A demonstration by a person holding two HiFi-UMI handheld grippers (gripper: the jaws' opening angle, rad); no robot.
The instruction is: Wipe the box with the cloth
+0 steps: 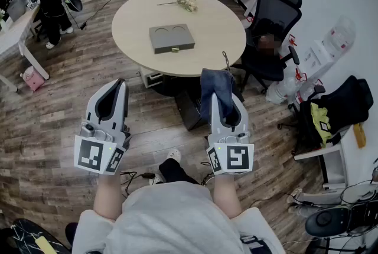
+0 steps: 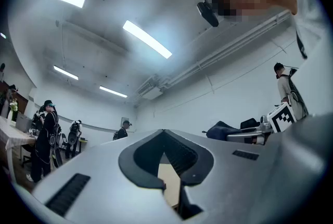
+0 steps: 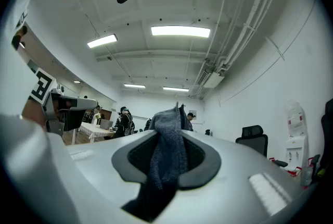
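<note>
Right gripper (image 1: 222, 95) is closed on the blue cloth (image 1: 214, 84), which is pinched between the jaws and reaches out past their tips. Left gripper (image 1: 120, 85) is held beside it at about the same level, its jaws drawn together with nothing between them. Ahead of both grippers and well apart from them, the flat grey box (image 1: 170, 38) is seen lying on the round surface (image 1: 216, 27), untouched.

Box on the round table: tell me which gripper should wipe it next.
Right. The right gripper is shut on the cloth; the left gripper holds nothing. The box lies ahead, untouched.
</note>
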